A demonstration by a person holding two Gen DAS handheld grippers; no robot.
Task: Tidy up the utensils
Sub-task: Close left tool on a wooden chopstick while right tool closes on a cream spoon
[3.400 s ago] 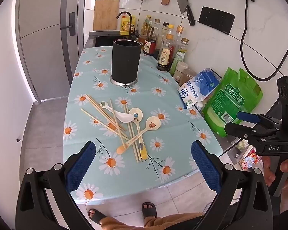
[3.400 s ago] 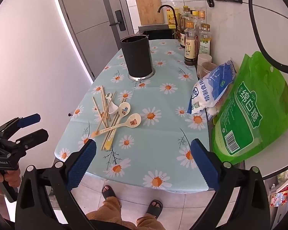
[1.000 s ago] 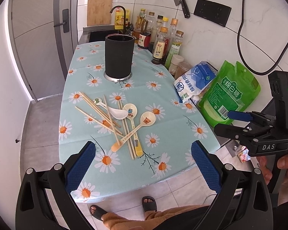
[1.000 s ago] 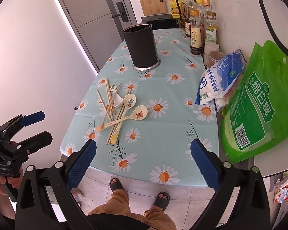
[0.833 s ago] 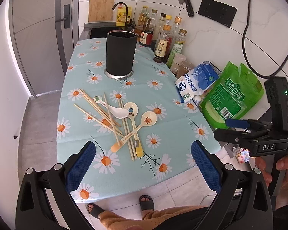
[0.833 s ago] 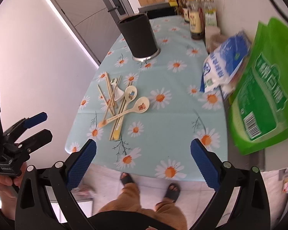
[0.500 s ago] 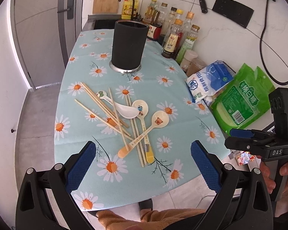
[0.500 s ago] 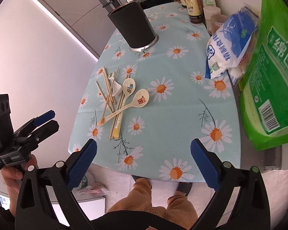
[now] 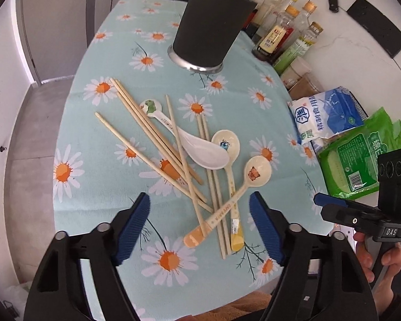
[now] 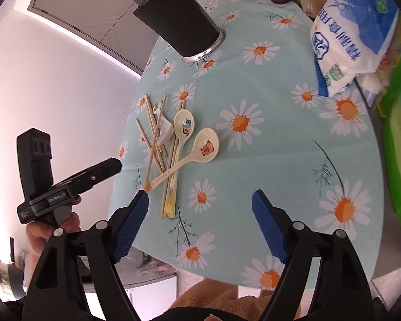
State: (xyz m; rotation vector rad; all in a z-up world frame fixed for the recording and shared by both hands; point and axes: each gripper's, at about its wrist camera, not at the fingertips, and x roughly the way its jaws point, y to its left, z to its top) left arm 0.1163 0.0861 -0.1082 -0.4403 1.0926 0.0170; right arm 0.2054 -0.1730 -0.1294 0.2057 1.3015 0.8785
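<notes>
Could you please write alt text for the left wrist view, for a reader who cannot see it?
The open left tool hovers over a pile of chopsticks and three spoons on a daisy tablecloth. A black holder stands behind; the right tool is at right.

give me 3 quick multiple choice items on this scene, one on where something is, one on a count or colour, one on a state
1. Where does the black utensil holder stand relative to the pile of chopsticks and spoons?
A. beyond the pile, farther from the person
B. among the pile
C. on the floor

2. How many spoons lie on the daisy tablecloth?
A. one
B. three
C. six

3. What state is the left gripper in?
A. shut on a spoon
B. shut on a chopstick
C. open, holding nothing

Answers:
1. A, the holder sits past the far end of the pile.
2. B, a white spoon and two cream spoons show.
3. C, its blue pads stand wide apart with nothing between.
</notes>
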